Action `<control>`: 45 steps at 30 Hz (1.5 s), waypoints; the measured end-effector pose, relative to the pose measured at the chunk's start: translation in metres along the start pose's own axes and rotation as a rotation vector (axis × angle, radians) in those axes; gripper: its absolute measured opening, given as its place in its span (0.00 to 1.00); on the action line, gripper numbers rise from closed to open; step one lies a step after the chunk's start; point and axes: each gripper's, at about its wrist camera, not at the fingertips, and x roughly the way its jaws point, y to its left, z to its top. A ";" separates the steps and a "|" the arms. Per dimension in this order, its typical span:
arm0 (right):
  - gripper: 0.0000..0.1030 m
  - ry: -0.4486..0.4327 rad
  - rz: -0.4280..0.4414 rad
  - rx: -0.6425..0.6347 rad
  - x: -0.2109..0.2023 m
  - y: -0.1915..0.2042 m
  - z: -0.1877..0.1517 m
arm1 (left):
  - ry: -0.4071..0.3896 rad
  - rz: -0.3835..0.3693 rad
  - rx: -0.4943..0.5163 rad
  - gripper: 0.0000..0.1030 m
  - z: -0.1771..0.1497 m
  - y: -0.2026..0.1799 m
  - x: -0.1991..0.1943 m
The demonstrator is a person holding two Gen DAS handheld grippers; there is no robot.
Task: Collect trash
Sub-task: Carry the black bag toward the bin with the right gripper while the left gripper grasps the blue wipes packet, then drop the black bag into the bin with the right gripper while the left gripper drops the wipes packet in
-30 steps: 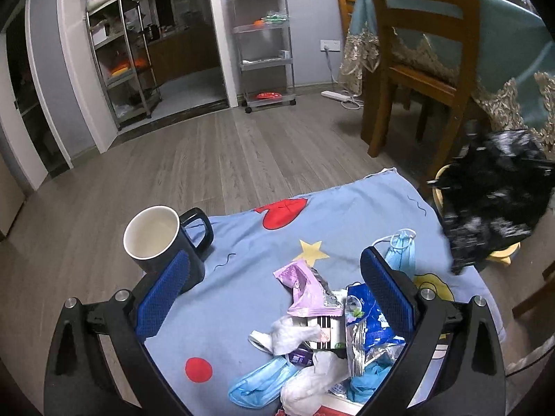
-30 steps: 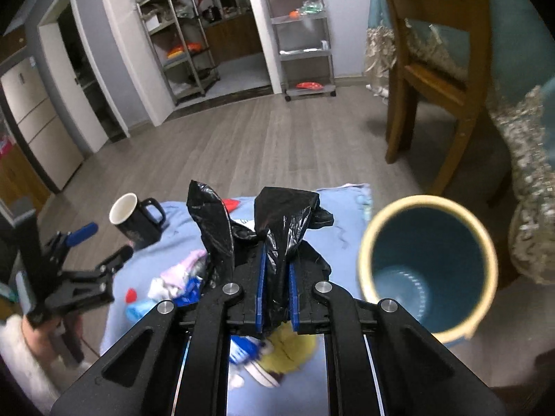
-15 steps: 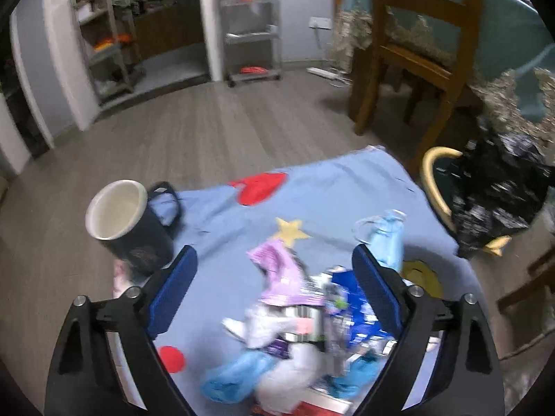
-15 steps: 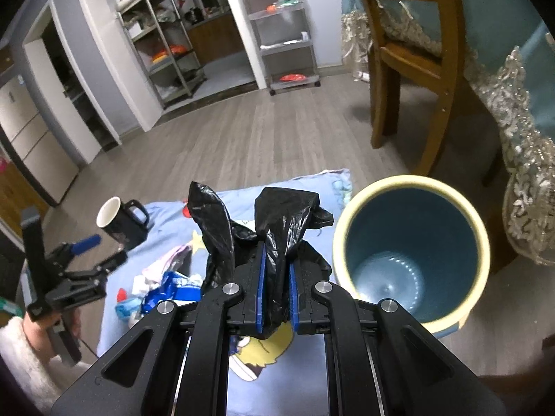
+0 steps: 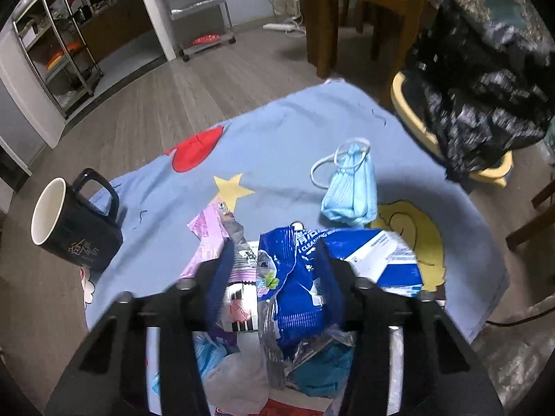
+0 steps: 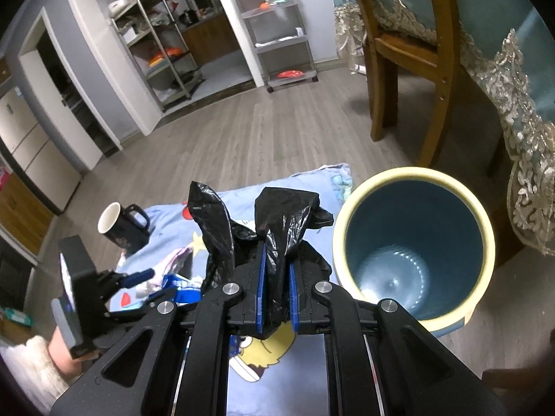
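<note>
The left tool (image 5: 274, 277) is seen low and tilted downward, its two blue-padded fingers (image 5: 216, 289) partly closed but still apart, with crumpled wrappers lying between them. The right tool (image 6: 275, 282) is held level and pointed forward, its blue pads (image 6: 259, 286) pressed together on a fold of black plastic film. In the right wrist view the left tool (image 6: 152, 286) is gripped from below by a bare hand (image 6: 60, 355) in a white fuzzy sleeve.
</note>
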 end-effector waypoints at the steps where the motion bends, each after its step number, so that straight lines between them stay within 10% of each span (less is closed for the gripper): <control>1: 0.12 -0.001 -0.003 0.003 0.001 -0.001 0.001 | 0.010 0.003 0.011 0.21 -0.001 -0.002 0.003; 22: 0.12 -0.088 -0.176 0.238 -0.024 -0.090 0.010 | -0.336 0.027 0.085 0.14 0.041 -0.040 -0.115; 45: 0.12 -0.078 -0.365 0.415 -0.030 -0.170 -0.004 | -0.239 -0.078 0.127 0.14 0.124 -0.146 -0.061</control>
